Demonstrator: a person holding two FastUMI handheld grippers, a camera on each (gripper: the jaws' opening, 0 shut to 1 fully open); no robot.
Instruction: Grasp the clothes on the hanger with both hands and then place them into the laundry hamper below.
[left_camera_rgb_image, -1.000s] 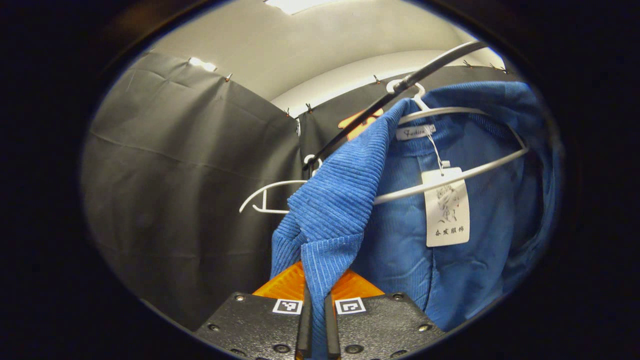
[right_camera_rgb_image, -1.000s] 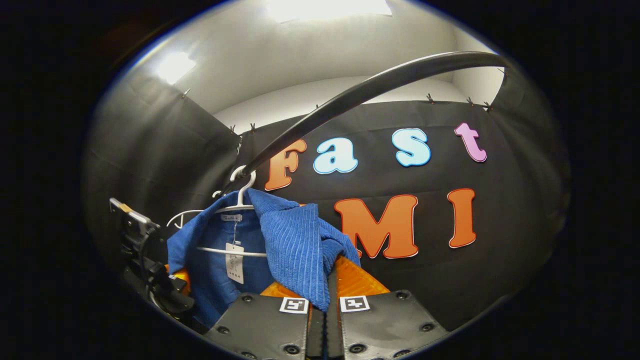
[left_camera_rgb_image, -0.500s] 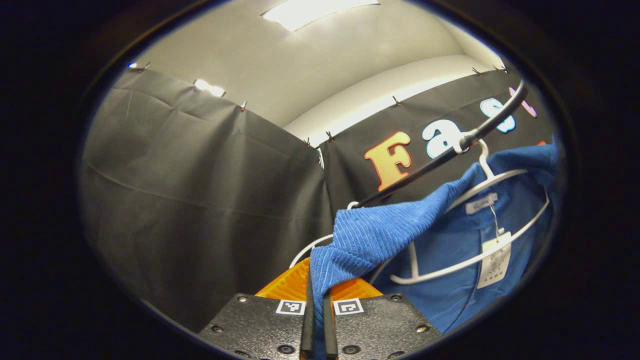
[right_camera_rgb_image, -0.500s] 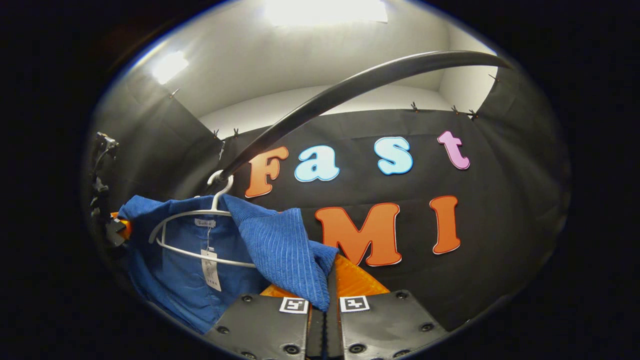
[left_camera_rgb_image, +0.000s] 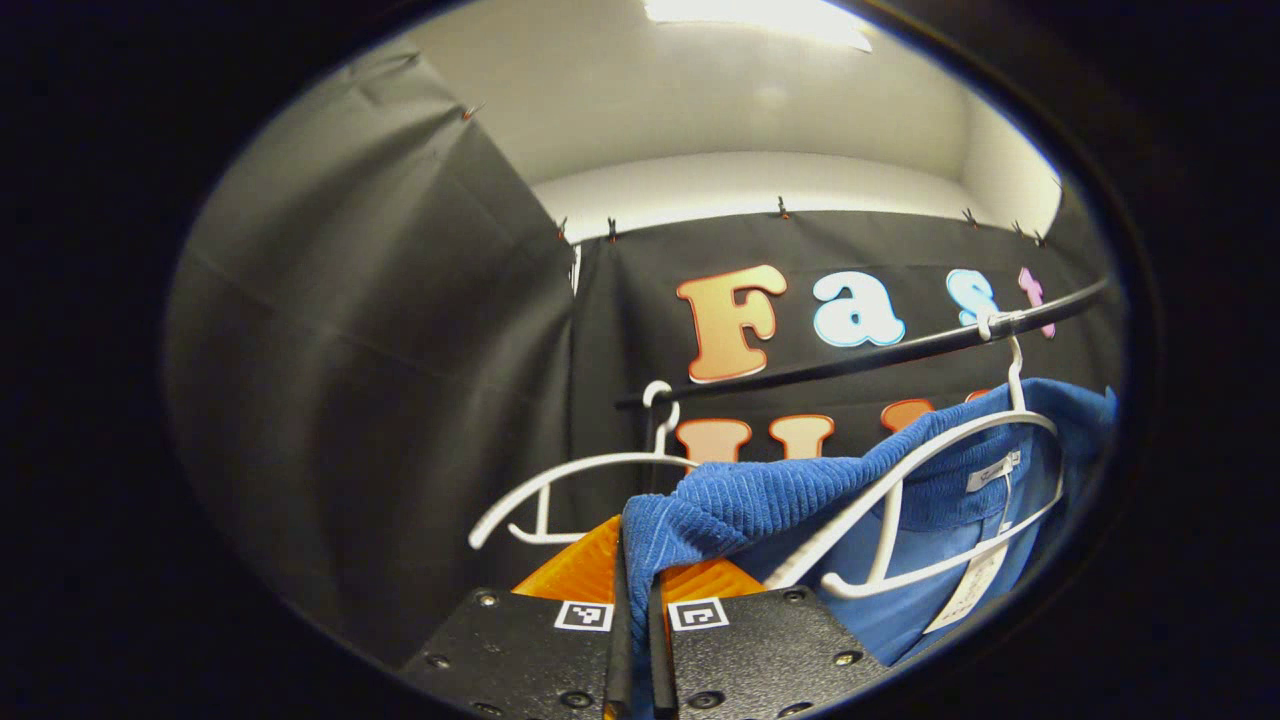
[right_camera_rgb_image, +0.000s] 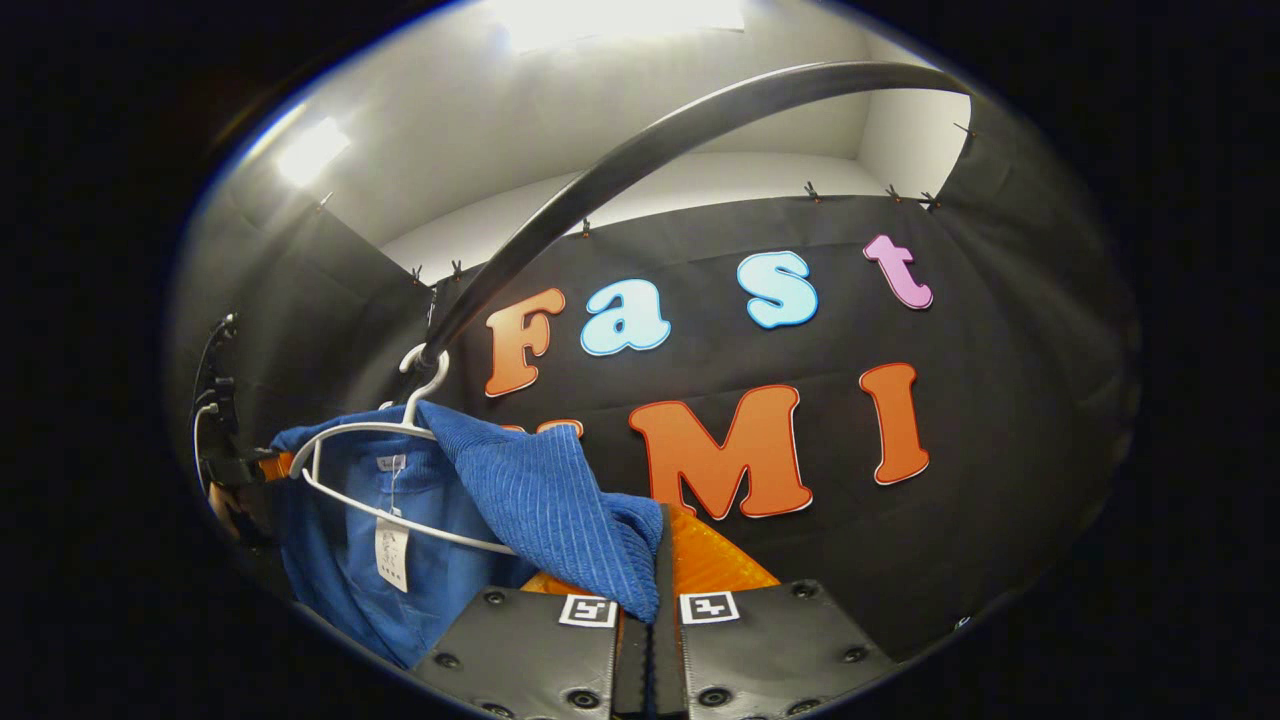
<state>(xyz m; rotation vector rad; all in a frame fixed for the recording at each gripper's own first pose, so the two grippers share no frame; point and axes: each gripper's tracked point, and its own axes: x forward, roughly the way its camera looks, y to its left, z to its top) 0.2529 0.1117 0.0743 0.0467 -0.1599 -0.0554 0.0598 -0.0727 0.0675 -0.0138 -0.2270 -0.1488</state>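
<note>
While it hangs from a white hanger (left_camera_rgb_image: 930, 470), the blue garment (left_camera_rgb_image: 760, 500) is stretched out sideways by its two shoulders, its ribbed, corduroy-like cloth drawn into a taut band in the left gripper view. The left gripper (left_camera_rgb_image: 634, 640) has its fingers pressed together on a bunched fold of that ribbed cloth. In the right gripper view the right gripper (right_camera_rgb_image: 650, 625) likewise has its fingers closed on the other shoulder of the garment (right_camera_rgb_image: 530, 490), which drapes over the thin curved hanger (right_camera_rgb_image: 380, 440).

Inside the collar sits a small sewn label (left_camera_rgb_image: 992, 470), and a white paper tag (right_camera_rgb_image: 391, 552) dangles from a string below it; the print on both is too small to read.

The hanger's hook sits on a dark, smooth round rail (right_camera_rgb_image: 640, 160). A second, bare white hanger (left_camera_rgb_image: 560, 480) hangs on the rail (left_camera_rgb_image: 860, 355) just beside the left gripper. Behind everything hangs wrinkled black cloth (left_camera_rgb_image: 380, 350), clipped along its top edge below a pale wall.
</note>
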